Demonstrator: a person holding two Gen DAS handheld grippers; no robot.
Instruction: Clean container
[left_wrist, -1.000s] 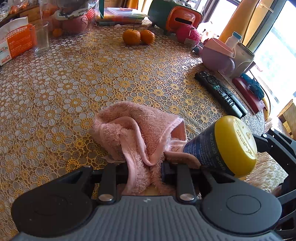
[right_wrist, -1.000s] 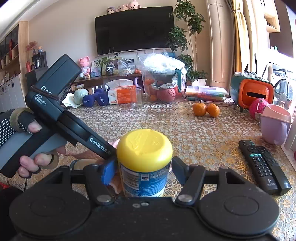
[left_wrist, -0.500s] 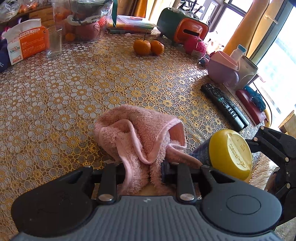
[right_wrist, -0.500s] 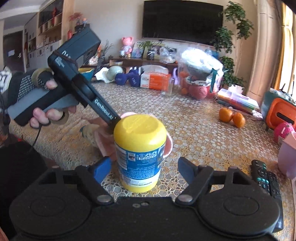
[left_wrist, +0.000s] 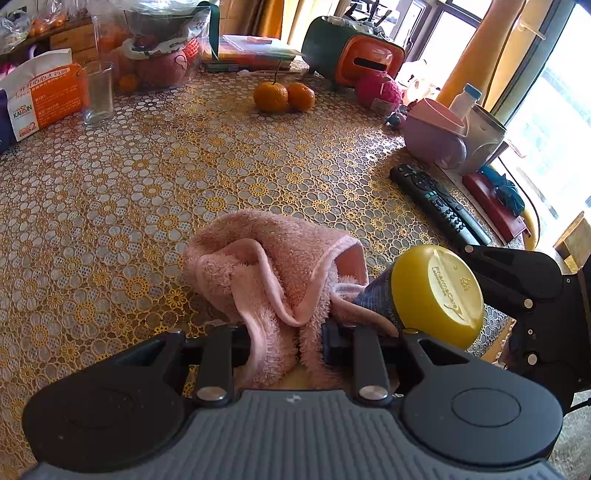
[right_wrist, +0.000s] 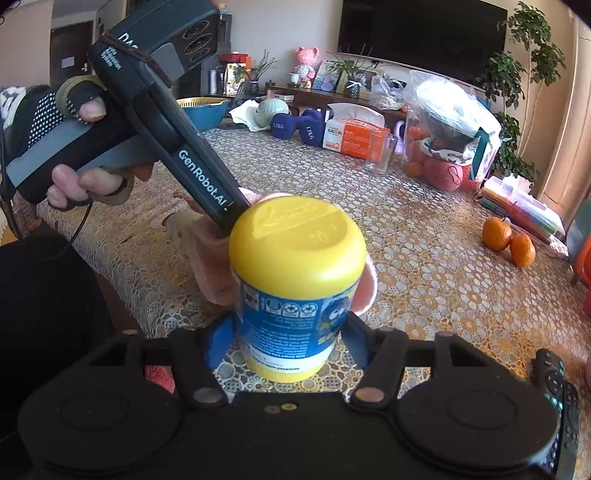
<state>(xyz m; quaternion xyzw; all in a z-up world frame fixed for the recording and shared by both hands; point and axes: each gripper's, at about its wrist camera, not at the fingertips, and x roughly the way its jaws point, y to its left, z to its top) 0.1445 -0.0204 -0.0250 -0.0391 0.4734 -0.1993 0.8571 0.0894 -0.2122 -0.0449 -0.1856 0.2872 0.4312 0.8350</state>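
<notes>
My left gripper (left_wrist: 286, 336) is shut on a bunched pink towel (left_wrist: 273, 258) that spreads forward onto the lace tablecloth (left_wrist: 147, 192). Just right of it is the container (left_wrist: 436, 291), which has a yellow lid and a blue label. The towel's edge touches the container's side. In the right wrist view the container (right_wrist: 295, 295) fills the middle, with my right gripper (right_wrist: 288, 339) shut on its lower body, one finger on each side. The towel (right_wrist: 210, 273) shows behind the container. I cannot tell whether its base rests on the table.
A black remote (left_wrist: 439, 199) lies near the table's right edge, behind a pink jug (left_wrist: 432, 136). Two oranges (left_wrist: 284, 96), a drinking glass (left_wrist: 98, 92) and an orange box (left_wrist: 44, 96) stand at the back. Blue dumbbells (right_wrist: 295, 127) sit far off.
Half a second ago my right fingers stood apart from the container; now they are closed against its sides. The left gripper still holds the towel and has shifted slightly.
</notes>
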